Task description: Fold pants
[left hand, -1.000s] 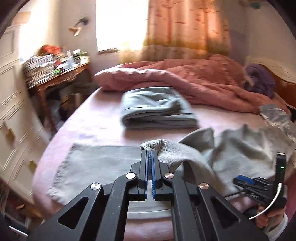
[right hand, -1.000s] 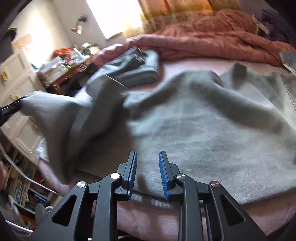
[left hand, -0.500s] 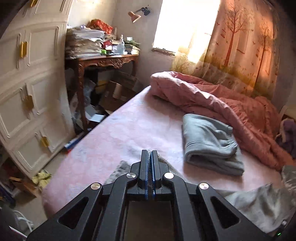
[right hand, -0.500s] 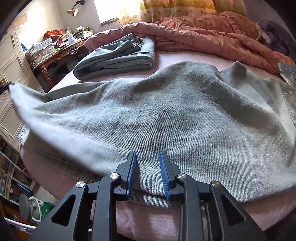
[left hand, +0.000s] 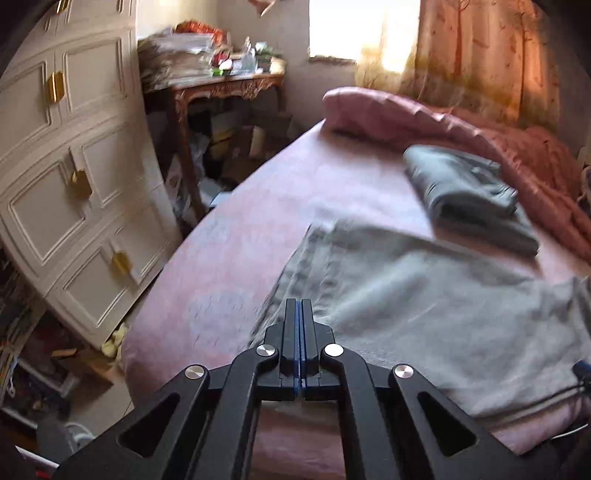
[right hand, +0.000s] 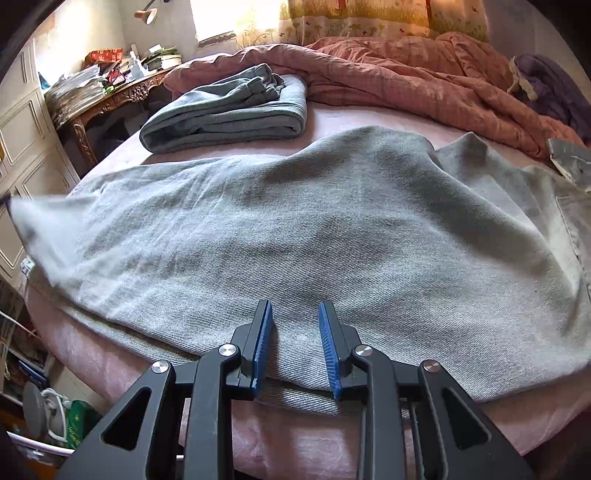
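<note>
Left tongs [left hand: 299,306] pinched, right tongs [right hand: 295,314] parted

Daylight from blown-out window [left hand: 354,29], warm glow on curtain [left hand: 480,55]. Left view motion-blurred; right view sharp. Fisheye bending, dark corners.

The pants [right hand: 314,229] lie spread across the bed [right hand: 369,118]. Behind them sits a folded garment [right hand: 229,110], and behind that a bunched duvet [right hand: 406,74]. Left of the bed stands a cluttered bench [right hand: 122,92], with the wardrobe [left hand: 66,166] nearer.
</note>
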`<state>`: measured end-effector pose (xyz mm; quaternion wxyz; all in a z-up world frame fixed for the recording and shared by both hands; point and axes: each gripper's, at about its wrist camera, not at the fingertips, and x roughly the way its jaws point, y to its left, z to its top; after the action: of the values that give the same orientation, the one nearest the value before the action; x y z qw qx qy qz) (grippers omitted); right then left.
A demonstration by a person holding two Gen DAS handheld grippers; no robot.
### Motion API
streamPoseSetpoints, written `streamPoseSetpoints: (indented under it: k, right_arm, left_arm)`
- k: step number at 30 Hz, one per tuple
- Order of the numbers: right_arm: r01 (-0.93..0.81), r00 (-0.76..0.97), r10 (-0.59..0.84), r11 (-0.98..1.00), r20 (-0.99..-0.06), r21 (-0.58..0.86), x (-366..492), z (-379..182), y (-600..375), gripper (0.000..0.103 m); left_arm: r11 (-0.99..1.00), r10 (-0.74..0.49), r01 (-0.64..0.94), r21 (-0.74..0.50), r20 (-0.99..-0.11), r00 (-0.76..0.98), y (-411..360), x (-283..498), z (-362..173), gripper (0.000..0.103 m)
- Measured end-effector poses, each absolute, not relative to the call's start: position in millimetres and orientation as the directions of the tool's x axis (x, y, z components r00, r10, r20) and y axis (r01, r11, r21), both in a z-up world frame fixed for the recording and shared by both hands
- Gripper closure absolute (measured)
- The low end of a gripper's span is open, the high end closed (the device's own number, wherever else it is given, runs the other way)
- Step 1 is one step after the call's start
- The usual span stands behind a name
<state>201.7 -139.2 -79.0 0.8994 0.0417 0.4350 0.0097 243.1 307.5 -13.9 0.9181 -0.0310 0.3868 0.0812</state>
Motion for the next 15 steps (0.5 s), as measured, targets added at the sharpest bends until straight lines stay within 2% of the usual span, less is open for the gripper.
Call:
streamPoseSetpoints:
  k: [3,5,7,8,11,12,13,15]
  right_arm:
    - [0.021,0.621,0.056,0.996,-0.782,0.088,201,-79,-139,0.076]
    - [0.021,0.621,0.056,0.996,-0.781,0.088,201,-79,-139,0.076]
    - [0.021,0.621,0.056,0.996,-0.782,0.089,202,-79,-139,0.076]
    - [0.021,0.621,0.056,0.996,-0.781,0.088,202,-79,-140,0.076]
    - [0.021,0.622,0.056,0.996,-0.781,0.088,201,-79,-140,0.075]
    - [0.021,0.622,0.057,0.996,-0.781,0.089,201,-79,-140,0.075]
    - [0.021,0.622,0.058,0.996,-0.781,0.090,201,-79,-140,0.075]
    - [0.020,0.622,0.061,0.995,-0.781,0.094,202,-79,-140,0.075]
  left_arm:
    - [0.986,0.048,-0.155,-0.068,-0.765,0.642,328,236,-51,0.103]
    - [0.980,-0.042,-0.118,-0.162,-0.741,0.670,336,225,-53,0.103]
    - [0.962,-0.151,-0.059,-0.266,-0.702,0.696,340,217,-47,0.092]
    - [0.956,-0.181,-0.040,-0.291,-0.691,0.700,338,215,-43,0.089]
    - [0.945,-0.203,-0.055,-0.322,-0.710,0.674,339,219,-42,0.072]
    - [0.936,-0.225,-0.059,-0.348,-0.715,0.662,341,221,-47,0.060]
    - [0.921,-0.249,-0.069,-0.382,-0.718,0.650,344,223,-52,0.053]
    - [0.879,-0.307,-0.090,-0.468,-0.701,0.644,351,226,-64,0.052]
